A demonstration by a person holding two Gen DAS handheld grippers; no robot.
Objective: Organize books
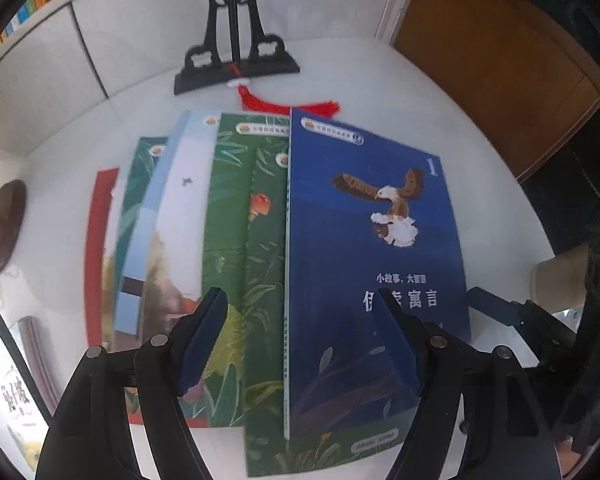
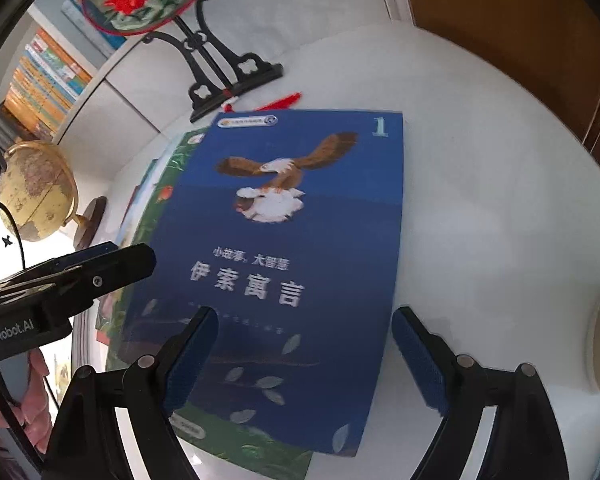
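Six fanned books (image 1: 374, 248), one globe (image 2: 36, 190).

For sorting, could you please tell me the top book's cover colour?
Dark blue, with a brown eagle: top book, clearest in the right wrist view.

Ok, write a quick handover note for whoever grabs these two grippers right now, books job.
Left gripper: open, over the near end of the fanned books, holding nothing.
Right gripper: open, over the near end of the blue eagle book, holding nothing.
Books: spread overlapping on the white table, blue one on top at the right, green book and others fanned out to its left.
Done: nothing gathered yet.
Left: square the books into one neat stack.
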